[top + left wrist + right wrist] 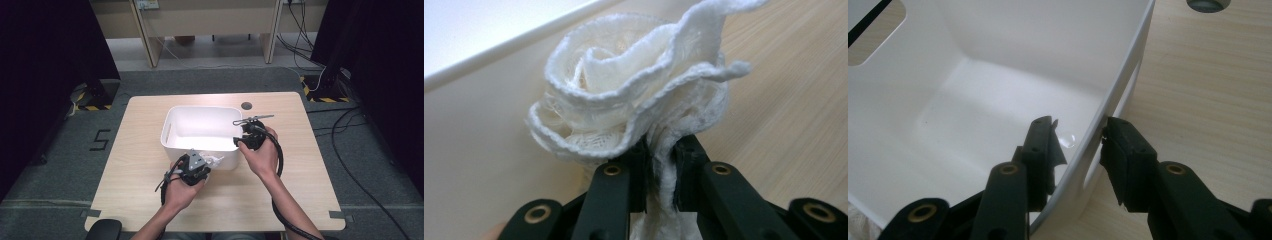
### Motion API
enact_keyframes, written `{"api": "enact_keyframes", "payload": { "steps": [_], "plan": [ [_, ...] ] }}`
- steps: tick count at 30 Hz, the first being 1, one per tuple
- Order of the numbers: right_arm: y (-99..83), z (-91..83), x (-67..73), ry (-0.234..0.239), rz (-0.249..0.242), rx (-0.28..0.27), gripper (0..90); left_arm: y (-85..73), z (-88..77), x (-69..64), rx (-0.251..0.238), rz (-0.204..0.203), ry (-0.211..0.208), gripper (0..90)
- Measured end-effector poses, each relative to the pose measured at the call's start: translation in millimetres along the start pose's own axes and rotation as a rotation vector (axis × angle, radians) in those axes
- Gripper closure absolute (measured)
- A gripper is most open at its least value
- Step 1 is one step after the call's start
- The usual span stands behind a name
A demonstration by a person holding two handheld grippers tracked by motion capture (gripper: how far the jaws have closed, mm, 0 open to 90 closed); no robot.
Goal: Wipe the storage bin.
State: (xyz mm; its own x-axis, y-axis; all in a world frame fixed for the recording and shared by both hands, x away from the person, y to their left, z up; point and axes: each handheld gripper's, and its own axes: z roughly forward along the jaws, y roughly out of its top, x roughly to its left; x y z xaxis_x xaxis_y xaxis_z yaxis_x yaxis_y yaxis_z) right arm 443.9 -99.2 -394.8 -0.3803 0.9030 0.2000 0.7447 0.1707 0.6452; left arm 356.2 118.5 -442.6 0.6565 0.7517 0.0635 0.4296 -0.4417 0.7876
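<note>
Left gripper (199, 169): jaws pinched tight on bunched white cloth (634, 105), held just outside near wall of white bin (172, 125) on wooden table (140, 165). Right gripper (1079, 137): jaws spread, straddling bin's right wall, one inside, one outside.

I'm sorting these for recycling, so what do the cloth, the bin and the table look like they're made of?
Cloth: soft white woven fabric, likely cotton gauze; open weave and stitched, ruffled edges show. It is pinched in the left gripper.
Bin: smooth white plastic by its look, slightly glossy, with moulded handle slots and thin walls.
Table: pale wood-grain top, matte; solid wood or laminate, I cannot tell.
</note>
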Motion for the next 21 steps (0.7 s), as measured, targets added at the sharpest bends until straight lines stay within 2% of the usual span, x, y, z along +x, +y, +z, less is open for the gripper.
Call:
{"api": "enact_keyframes", "payload": {
  "steps": [7, 12, 21],
  "plan": [
    [-1.0, -4.4, 1.1, 0.017, 0.01, -0.015, 59.8, 0.1, -0.1, -0.1, -0.003, 0.001, -0.001, 79.0],
    [-1.7, -7.5, 1.5, 0.021, 0.016, -0.016, 62.1, 0.3, -0.2, -0.2, -0.005, -0.001, -0.002, 79.0],
    [-3.5, -6.7, 7.1, -0.012, -0.004, -0.016, 63.3, 2.6, 2.6, -1.4, -0.001, 0.002, 0.004, 79.1]
  ]
}}
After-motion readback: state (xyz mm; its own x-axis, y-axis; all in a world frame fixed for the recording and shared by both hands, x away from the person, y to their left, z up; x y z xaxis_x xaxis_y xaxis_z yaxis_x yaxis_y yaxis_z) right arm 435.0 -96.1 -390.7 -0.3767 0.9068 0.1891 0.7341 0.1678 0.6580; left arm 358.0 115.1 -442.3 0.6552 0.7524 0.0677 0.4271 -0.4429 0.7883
